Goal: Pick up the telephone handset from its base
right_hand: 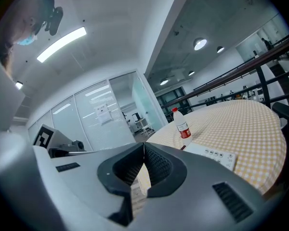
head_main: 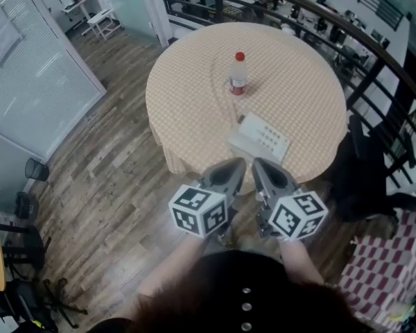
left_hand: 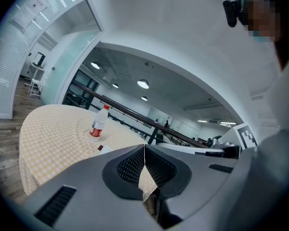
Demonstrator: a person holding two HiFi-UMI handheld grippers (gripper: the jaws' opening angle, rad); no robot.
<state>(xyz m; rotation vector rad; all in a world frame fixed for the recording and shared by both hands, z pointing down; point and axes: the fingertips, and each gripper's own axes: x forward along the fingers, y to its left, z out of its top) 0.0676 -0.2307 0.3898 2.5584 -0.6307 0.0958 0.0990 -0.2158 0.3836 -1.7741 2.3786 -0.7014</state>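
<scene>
Currently left gripper [head_main: 237, 165] and right gripper [head_main: 258, 164] hover side by side off the near edge of the round table [head_main: 168, 113], jaws together, empty. Telephone [head_main: 262, 139] sits near that edge, water bottle [head_main: 238, 73] mid-table.

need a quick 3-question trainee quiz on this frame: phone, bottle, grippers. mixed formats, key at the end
1. True or false: the left hand-held gripper is gripping the telephone.
2. The cap of the bottle on the table is: A red, B blue, C green.
3. Fill in: the jaws of the right hand-held gripper are ____.

Key
1. False: its jaws are together on nothing, short of the table.
2. A.
3. Shut.
</scene>
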